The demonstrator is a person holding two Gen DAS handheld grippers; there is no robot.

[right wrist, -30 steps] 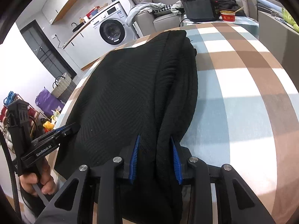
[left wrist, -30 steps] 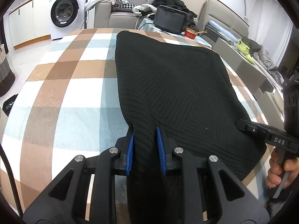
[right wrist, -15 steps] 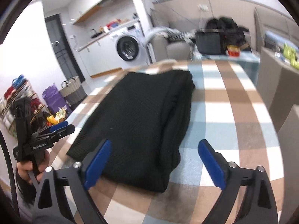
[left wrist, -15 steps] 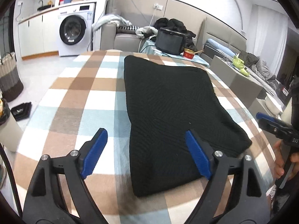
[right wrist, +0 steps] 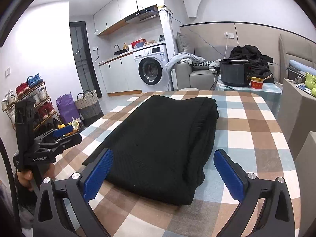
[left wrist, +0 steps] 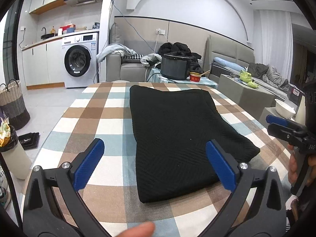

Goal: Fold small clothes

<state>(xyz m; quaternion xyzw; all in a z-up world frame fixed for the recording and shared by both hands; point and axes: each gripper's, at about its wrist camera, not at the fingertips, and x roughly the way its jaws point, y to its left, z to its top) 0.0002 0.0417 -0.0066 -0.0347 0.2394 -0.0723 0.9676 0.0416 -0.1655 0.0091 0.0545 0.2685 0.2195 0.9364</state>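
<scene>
- Left wrist view: left gripper (left wrist: pixel 155 165) in foreground, blue pads (left wrist: pixel 88 166) wide apart, nothing between them; jaws have just been opening.
- Black knit garment (left wrist: pixel 177 130) lies folded into a long rectangle on the checked tablecloth (left wrist: pixel 94 118), running away from the camera; its near edge sits beyond the pads and touches neither.
- Right gripper (left wrist: pixel 284 125) seen at the right edge of this view w/ a hand (left wrist: pixel 298 164) on its handle; it stands beside the garment's right side, clear of the fabric (opening not readable from this angle).
- Fingertip (left wrist: pixel 138 230), blurred, at the bottom edge.
- Bkgd: washing machine (left wrist: pixel 80 60) at left, grey sofa (left wrist: pixel 128 67) w/ piled clothes, dark cooker pot (left wrist: pixel 174 66) and red bowl (left wrist: pixel 195 77) on a side table beyond the tablecloth.
- Right wrist view: right gripper (right wrist: pixel 163 174) in foreground, pads (right wrist: pixel 229 173) spread wide, empty; jaws have just been opening.
- Garment (right wrist: pixel 162 138) lies flat ahead, stacked folded layers showing along its right edge; the near end is between the two pads in the picture but lower, on the cloth, untouched.
- Left gripper (right wrist: pixel 59 135) at the left edge, held by a hand (right wrist: pixel 25 177), off the garment's left side.
- Bkgd: shoe rack (right wrist: pixel 29 98), woven basket (right wrist: pixel 87 104), purple bag (right wrist: pixel 66 107) on the floor at left; washing machine (right wrist: pixel 152 71) behind.
</scene>
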